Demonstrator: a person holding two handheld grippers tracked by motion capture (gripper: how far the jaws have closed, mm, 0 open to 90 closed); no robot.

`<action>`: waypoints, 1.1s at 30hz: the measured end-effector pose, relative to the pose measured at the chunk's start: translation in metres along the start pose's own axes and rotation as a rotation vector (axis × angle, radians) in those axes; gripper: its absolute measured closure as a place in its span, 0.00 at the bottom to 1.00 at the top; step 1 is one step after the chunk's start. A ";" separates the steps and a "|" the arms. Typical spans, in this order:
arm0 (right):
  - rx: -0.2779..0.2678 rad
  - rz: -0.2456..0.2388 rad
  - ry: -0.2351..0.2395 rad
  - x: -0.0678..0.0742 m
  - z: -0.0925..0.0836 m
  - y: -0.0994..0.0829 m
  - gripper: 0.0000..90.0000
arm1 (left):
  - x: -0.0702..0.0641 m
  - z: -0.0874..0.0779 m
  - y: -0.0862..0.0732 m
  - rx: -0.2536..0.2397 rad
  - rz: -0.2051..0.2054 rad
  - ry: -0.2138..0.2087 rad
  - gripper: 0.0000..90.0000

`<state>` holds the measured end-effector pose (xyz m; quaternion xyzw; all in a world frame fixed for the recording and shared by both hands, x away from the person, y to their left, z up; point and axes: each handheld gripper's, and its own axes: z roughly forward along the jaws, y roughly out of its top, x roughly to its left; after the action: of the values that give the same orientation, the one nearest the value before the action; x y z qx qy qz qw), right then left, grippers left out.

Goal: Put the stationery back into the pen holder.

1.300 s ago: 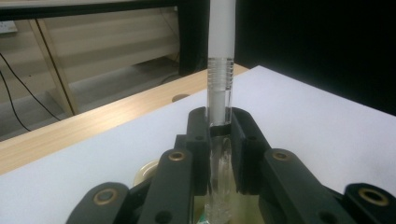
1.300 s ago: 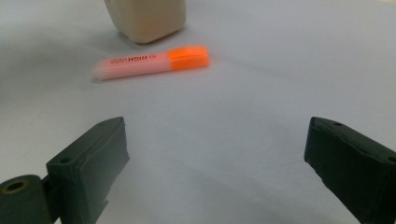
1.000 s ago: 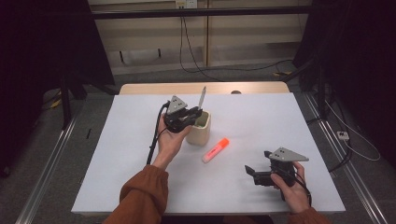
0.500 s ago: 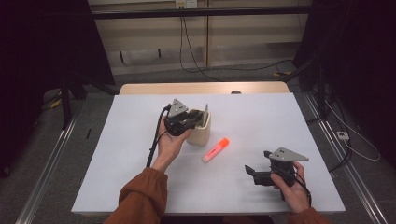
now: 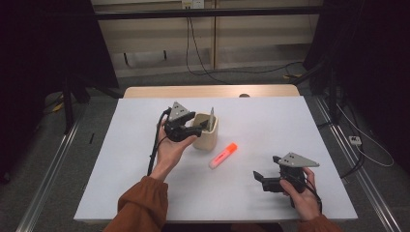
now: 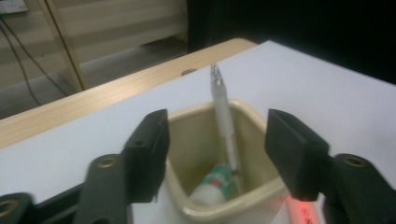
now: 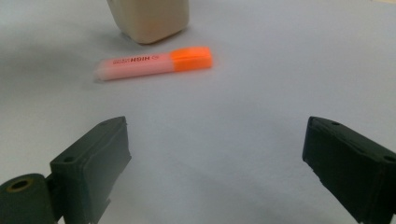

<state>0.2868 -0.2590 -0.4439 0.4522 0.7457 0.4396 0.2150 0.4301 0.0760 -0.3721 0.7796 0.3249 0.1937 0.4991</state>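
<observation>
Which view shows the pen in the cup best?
Left gripper view: the pen stands close up inside the cream cup, leaning on its far wall, tip up. High view shows it small, as a thin sliver above the rim. Right gripper view shows the cup's base.

Bare worktop (image 5: 290, 130) right and front of cup (image 5: 207, 137); highlighter (image 5: 223, 155) lying just beside it, blocking that side; pen (image 6: 223, 112) standing inside cup.

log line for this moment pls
left gripper: jaws just opened, pen released in cup | right gripper: open, idle | highlighter: on table
</observation>
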 end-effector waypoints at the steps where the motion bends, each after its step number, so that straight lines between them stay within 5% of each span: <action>1: 0.000 0.000 0.000 0.000 0.000 0.000 0.08 | 0.001 -0.002 -0.001 0.008 -0.003 0.001 0.33; 8: 0.005 -0.002 0.006 0.001 0.002 0.000 0.08 | 0.008 -0.015 -0.013 0.037 -0.014 -0.012 0.15; 10: 0.007 -0.001 0.008 0.001 0.002 0.001 0.08 | 0.010 -0.020 -0.017 0.033 -0.039 -0.020 0.14; 24: 0.006 0.037 0.062 0.000 0.007 0.001 0.11 | 0.010 -0.050 -0.049 0.038 -0.010 0.025 0.12; 33: -0.017 0.028 0.057 0.001 0.006 0.003 0.12 | 0.006 -0.076 -0.070 0.035 -0.059 0.030 0.09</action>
<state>0.2924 -0.2548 -0.4445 0.4479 0.7415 0.4616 0.1912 0.3650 0.1505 -0.4034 0.7754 0.3582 0.1849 0.4861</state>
